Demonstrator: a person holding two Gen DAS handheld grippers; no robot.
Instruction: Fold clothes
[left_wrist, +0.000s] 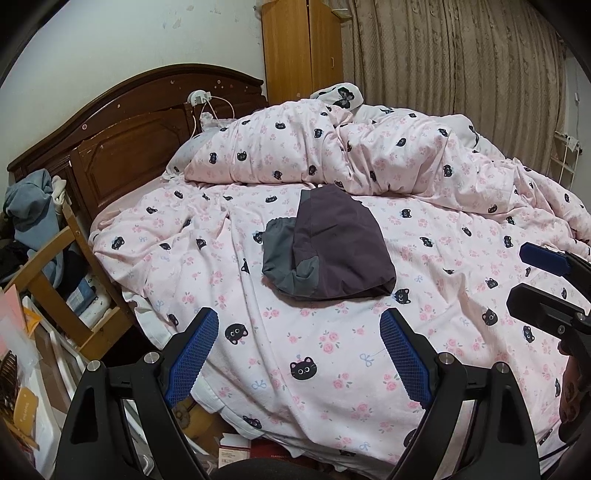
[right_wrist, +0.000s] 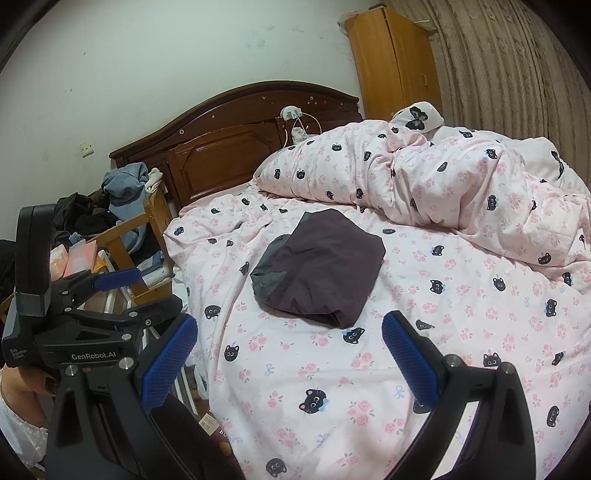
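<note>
A folded dark purple and grey garment (right_wrist: 317, 269) lies on the pink cat-print bedsheet (right_wrist: 332, 387), apart from the right hand-held gripper (right_wrist: 290, 354), whose blue pads stand wide with nothing between them. The left hand-held gripper (right_wrist: 122, 291) hovers off the bed's edge, beside a wooden chair (right_wrist: 133, 236) piled with clothes.

The folded garment (left_wrist: 328, 243) hides its own inner layers, so its kind cannot be told. The heaped duvet (left_wrist: 332, 147) covers the far right of the bed (left_wrist: 258, 369). The right tool (left_wrist: 546, 280) is cut off by the left wrist view's right edge. Small print on a box (right_wrist: 209, 422) on the floor is unreadable.
</note>
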